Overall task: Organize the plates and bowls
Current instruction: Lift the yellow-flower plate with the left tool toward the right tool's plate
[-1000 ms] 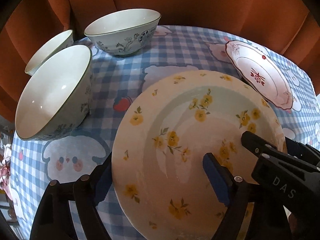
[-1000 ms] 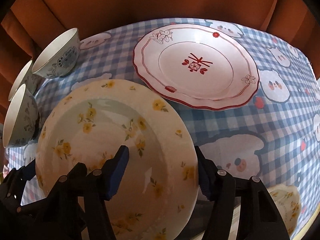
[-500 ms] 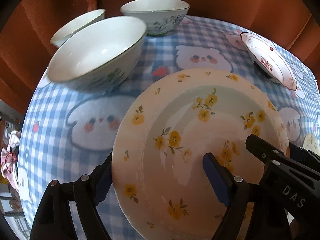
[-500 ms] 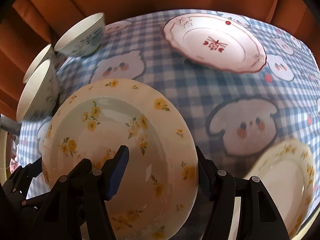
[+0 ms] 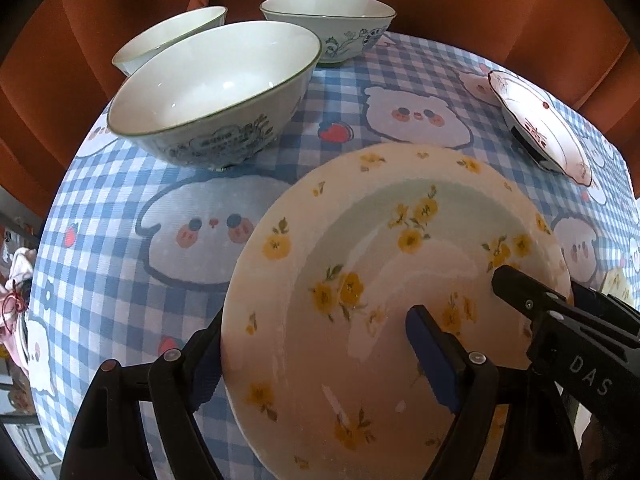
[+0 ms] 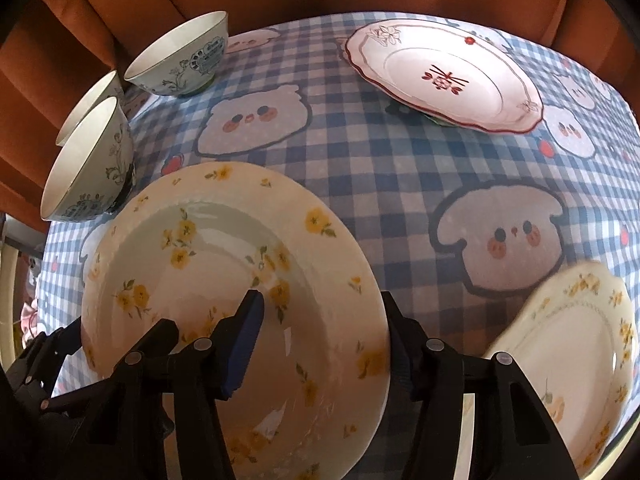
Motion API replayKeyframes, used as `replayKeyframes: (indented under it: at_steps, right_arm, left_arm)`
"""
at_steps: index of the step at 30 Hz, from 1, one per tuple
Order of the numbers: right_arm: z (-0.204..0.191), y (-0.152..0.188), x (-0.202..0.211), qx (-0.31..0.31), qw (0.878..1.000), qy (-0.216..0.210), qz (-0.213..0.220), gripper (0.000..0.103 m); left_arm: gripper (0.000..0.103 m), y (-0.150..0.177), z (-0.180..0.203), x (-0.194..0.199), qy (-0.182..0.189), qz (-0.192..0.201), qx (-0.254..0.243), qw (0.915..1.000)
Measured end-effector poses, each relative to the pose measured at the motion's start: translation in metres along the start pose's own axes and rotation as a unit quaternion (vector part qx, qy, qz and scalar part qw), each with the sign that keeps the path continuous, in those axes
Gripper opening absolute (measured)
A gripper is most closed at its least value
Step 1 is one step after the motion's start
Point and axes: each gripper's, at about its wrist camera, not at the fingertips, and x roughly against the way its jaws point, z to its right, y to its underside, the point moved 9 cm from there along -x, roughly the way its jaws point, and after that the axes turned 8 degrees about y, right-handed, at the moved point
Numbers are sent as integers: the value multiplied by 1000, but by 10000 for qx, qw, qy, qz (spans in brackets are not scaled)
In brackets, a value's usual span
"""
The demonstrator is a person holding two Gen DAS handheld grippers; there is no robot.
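Yellow-flowered plate (image 5: 360, 280): we are holding it tilted above the counter (image 5: 120, 280), near edge toward us, by two opposite sides of its rim
Left gripper (image 5: 316, 364): its fingers are standing wide, one under the plate's left rim, the blue pad of the other over the plate's well; whether the pads are pressing we cannot tell
Right gripper (image 6: 320, 344): its fingers are closing, with the plate's right rim between them, one pad on the face, the other behind the edge
Bowls: beyond the plate, three are clustered, the nearest bowl (image 5: 216, 96) just past the plate's far-left edge
Red-trimmed plate (image 6: 444, 76): well beyond the flowered plate, to the far right
Cream plate (image 6: 576, 360): just to the right of the flowered plate, low by the right gripper; we are judging it the likely stacking spot
Doing it well: we are wanting both hands level and moving together, lowering flat, rims centred, releasing only once it rests
Writing: "DAS" is reading on the right gripper's black body, in the left view; nothing else legible
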Motion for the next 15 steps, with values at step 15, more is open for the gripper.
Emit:
replayKeyframes:
  at_steps: [15]
  right_arm:
    - [-5, -11, -1, 752, 9970, -27, 155, 55]
  left_arm:
    - [83, -4, 1, -5, 72, -30, 58, 10000]
